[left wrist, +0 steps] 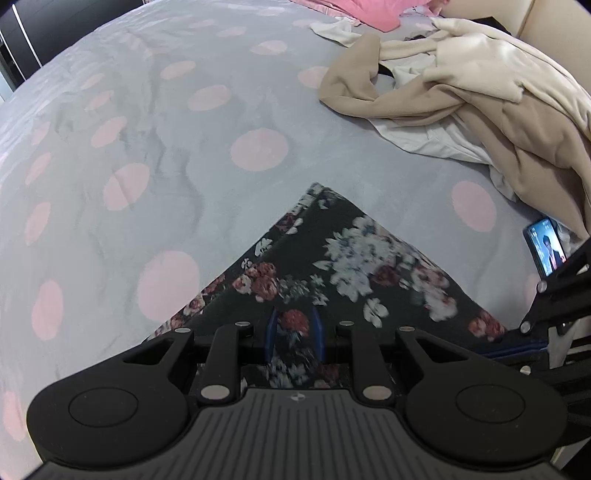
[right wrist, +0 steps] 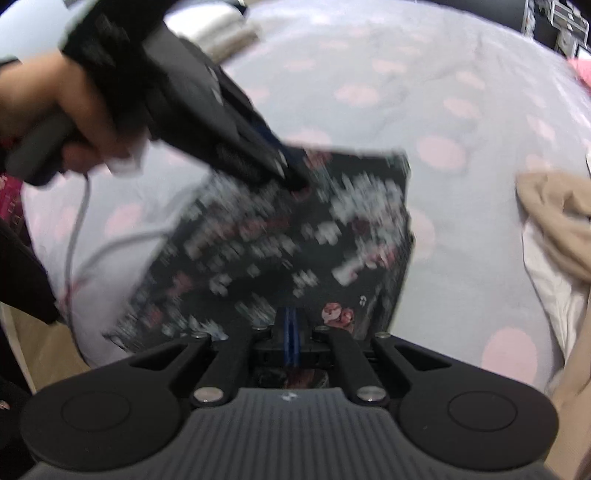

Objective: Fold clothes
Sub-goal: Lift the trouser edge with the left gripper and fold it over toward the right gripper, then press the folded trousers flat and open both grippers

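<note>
A dark floral garment [left wrist: 354, 254], folded flat, lies on the grey bedsheet with pink dots [left wrist: 184, 147]. My left gripper [left wrist: 294, 334] points steeply down at it, and its blue pads are shut on a thick fold of the floral cloth. In the right wrist view the garment [right wrist: 295, 240] is blurred by motion, and the left gripper [right wrist: 295, 164], held by a person's hand [right wrist: 44, 99], grips its far left corner. My right gripper [right wrist: 291, 332] is shut on the garment's near edge, pads tight together.
A pile of beige and cream clothes [left wrist: 461, 92] lies at the right of the bed, with pink cloth [left wrist: 369, 11] behind it. A lit phone [left wrist: 545, 251] sits near the pile. A white cable [right wrist: 77, 229] hangs at the left of the bed.
</note>
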`<state>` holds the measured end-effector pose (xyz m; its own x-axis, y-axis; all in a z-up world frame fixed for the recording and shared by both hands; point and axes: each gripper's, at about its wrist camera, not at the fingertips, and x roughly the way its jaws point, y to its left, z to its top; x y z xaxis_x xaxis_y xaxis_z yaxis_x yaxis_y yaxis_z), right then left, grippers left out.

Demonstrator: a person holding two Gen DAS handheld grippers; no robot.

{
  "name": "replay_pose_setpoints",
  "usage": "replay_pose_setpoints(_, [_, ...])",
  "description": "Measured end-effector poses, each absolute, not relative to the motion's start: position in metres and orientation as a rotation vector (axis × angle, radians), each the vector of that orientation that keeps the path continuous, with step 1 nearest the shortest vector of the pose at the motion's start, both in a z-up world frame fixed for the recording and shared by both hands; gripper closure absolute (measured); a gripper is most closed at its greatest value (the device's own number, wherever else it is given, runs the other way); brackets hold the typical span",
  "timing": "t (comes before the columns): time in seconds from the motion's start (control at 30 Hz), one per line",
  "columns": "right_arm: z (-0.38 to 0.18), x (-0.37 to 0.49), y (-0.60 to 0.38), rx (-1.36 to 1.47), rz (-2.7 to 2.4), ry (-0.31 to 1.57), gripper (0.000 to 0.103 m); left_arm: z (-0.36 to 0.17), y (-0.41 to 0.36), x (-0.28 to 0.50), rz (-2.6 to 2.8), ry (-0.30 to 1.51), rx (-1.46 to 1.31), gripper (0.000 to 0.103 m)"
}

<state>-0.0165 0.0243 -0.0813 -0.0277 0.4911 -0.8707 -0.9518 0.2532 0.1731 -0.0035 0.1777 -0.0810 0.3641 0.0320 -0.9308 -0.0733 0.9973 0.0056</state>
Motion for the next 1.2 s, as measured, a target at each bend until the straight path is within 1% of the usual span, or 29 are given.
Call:
replay_pose_setpoints(0.1, [-0.101,-0.006,0.028,-0.589,1.236,1.086,0.103,-0.094,0.186,0.005,0.076,1.195,-0.07,0.085])
replay_pose_setpoints(0.2, [-0.112,0.002,0.029,-0.574,1.229,1.118,0.103,-0.108,0.193,0.013,0.077,1.208,-0.11,0.085])
replay_pose_setpoints(0.43, [-0.116,0.002,0.039,-0.637,1.242,1.117,0.103,-0.136,0.208,0.028,0.091,1.207,-0.217,0.086])
replay_pose_setpoints(0.6, [-0.103,-0.001,0.04,-0.704,1.271,1.113,0.103,-0.128,0.212,0.022,0.074,1.192,-0.208,0.086])
replay_pose_setpoints(0.73, [-0.092,0.004,0.034,-0.703,1.255,1.13,0.103,-0.109,0.217,0.01,0.115,1.158,-0.219,0.086])
replay_pose_setpoints(0.8, [-0.083,0.007,0.029,-0.716,1.23,1.111,0.098,-0.096,0.22,-0.001,0.126,1.139,-0.211,0.085])
replay_pose_setpoints(0.83, [-0.077,0.009,0.027,-0.728,1.207,1.089,0.096,-0.089,0.22,-0.008,0.132,1.131,-0.201,0.083])
replay_pose_setpoints(0.87, [-0.072,0.012,0.024,-0.727,1.189,1.068,0.09,-0.083,0.221,-0.016,0.14,1.122,-0.194,0.078])
replay_pose_setpoints(0.9, [-0.066,0.016,0.021,-0.724,1.172,1.05,0.086,-0.076,0.222,-0.023,0.148,1.113,-0.188,0.074])
replay_pose_setpoints(0.93, [-0.06,0.022,0.015,-0.696,1.166,1.043,0.082,-0.069,0.223,-0.031,0.155,1.104,-0.181,0.063])
replay_pose_setpoints(0.97, [-0.054,0.027,0.011,-0.669,1.159,1.036,0.075,-0.064,0.225,-0.041,0.168,1.089,-0.18,0.054])
replay_pose_setpoints(1.0, [-0.047,0.031,0.008,-0.639,1.151,1.023,0.074,-0.059,0.226,-0.051,0.182,1.079,-0.182,0.052])
replay_pose_setpoints(1.1, [-0.031,0.037,0.004,-0.57,1.124,0.987,0.073,-0.05,0.228,-0.082,0.212,1.067,-0.217,0.052])
replay_pose_setpoints(1.2, [-0.019,0.038,0.003,-0.522,1.12,0.959,0.074,-0.049,0.223,-0.113,0.177,1.076,-0.279,0.056])
